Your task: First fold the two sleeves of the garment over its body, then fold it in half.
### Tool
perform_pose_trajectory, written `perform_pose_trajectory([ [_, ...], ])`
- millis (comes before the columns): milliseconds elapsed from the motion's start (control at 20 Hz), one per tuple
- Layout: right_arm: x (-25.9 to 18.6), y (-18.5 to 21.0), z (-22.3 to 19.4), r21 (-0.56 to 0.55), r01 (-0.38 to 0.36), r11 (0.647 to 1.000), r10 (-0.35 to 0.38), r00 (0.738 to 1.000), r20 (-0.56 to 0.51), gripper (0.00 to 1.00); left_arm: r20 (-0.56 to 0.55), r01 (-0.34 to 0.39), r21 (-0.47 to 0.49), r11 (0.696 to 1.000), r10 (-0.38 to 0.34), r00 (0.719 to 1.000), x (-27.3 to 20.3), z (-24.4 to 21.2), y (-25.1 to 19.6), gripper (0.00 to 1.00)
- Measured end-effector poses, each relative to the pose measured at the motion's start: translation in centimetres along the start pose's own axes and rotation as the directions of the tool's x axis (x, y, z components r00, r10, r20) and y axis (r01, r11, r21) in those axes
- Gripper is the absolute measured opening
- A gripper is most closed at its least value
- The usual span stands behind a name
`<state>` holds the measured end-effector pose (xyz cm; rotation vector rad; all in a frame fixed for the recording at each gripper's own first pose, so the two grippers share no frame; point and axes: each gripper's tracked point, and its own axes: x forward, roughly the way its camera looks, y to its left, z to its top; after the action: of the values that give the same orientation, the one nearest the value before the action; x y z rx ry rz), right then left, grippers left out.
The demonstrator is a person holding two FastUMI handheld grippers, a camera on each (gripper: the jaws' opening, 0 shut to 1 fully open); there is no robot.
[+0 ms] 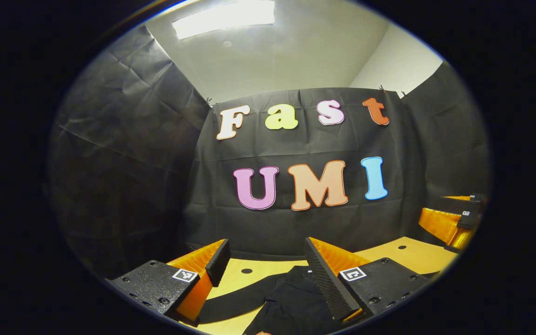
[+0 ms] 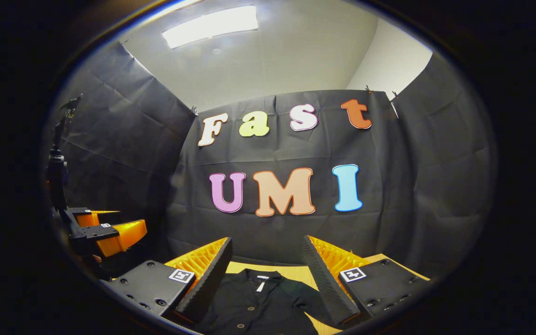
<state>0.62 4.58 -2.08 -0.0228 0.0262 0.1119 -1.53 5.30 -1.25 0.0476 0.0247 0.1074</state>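
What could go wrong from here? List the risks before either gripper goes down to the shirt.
1. The black shirt is dark on dark, so a sleeve edge may be misjudged and a body layer pinched too.
2. The left gripper and right gripper are both open above the table; a low descent might scrape it.

Both views face the wall (image 1: 296, 223), sharing it.

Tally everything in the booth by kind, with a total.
Grippers: 2, the left gripper and the right gripper, both open above the table
Shirts: 1, a black shirt lying flat
Tables: 1, a wooden table
Ceiling lights: 1, the ceiling light
Total: 5
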Motion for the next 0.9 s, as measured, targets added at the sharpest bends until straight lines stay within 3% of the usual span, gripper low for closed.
perform_pose_trajectory([
  [500,1.5,-0.7,-1.0,-0.036,-0.015,0.999,0.014,0.999,-0.03,0.97,-0.015,-0.029,-0.007,1.0,0.028,0.999,0.6,-0.7,0.8,0.96],
  [900,2.9,-7.4,-2.7,-0.099,0.064,0.993,-0.071,0.995,-0.066,0.98,-0.018,-0.046,0.001,0.999,0.046,0.999,1.2,-0.8,-0.4,0.95],
])
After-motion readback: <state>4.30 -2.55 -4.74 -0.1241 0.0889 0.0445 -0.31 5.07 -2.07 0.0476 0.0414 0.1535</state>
